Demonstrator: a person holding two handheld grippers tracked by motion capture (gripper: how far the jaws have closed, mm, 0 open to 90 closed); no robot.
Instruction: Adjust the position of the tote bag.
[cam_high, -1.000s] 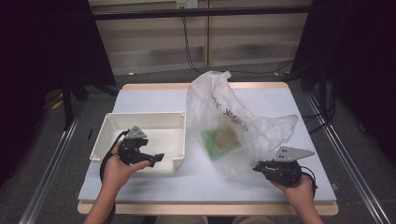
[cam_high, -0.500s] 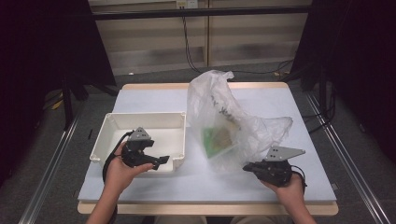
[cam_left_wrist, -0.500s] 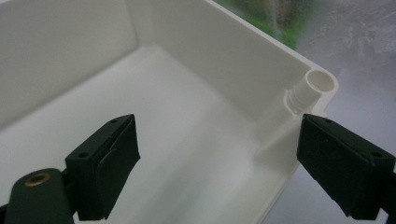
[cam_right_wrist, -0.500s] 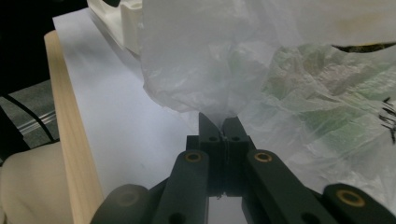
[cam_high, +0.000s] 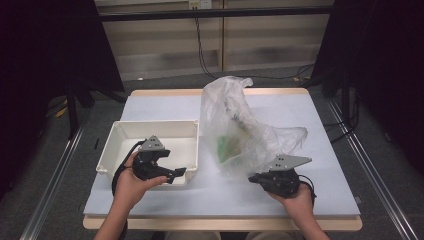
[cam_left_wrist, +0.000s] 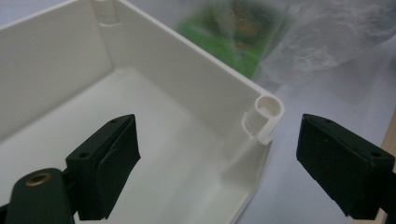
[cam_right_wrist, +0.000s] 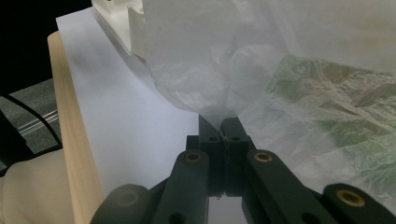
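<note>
I have the right gripper (cam_high: 256, 178) near the front edge of the table (cam_high: 320, 125), on its right half, and its jaws are pinched tight together on the lower edge of the clear plastic bag (cam_high: 240, 125). In the right gripper view the film of the bag (cam_right_wrist: 261, 56) gathers to a point right where the two black jaws meet, so I read that as a firm hold on the plastic. The bag stands crumpled near the middle of the table, rising well above it, with its bottom resting on the pale table cover. Something green and brown (cam_high: 229, 147) lies inside it, low down, blurred by the film; I cannot tell what it is.

My left gripper (cam_high: 181, 172) sits over the front right corner of the white plastic bin (cam_high: 116, 145), which lies just left of the bag. In the left gripper view its jaws stand wide apart with nothing between the pads (cam_left_wrist: 116, 163); one jaw hangs over the bin's bare floor, the other outside its corner post (cam_left_wrist: 264, 114), over the table.
</note>
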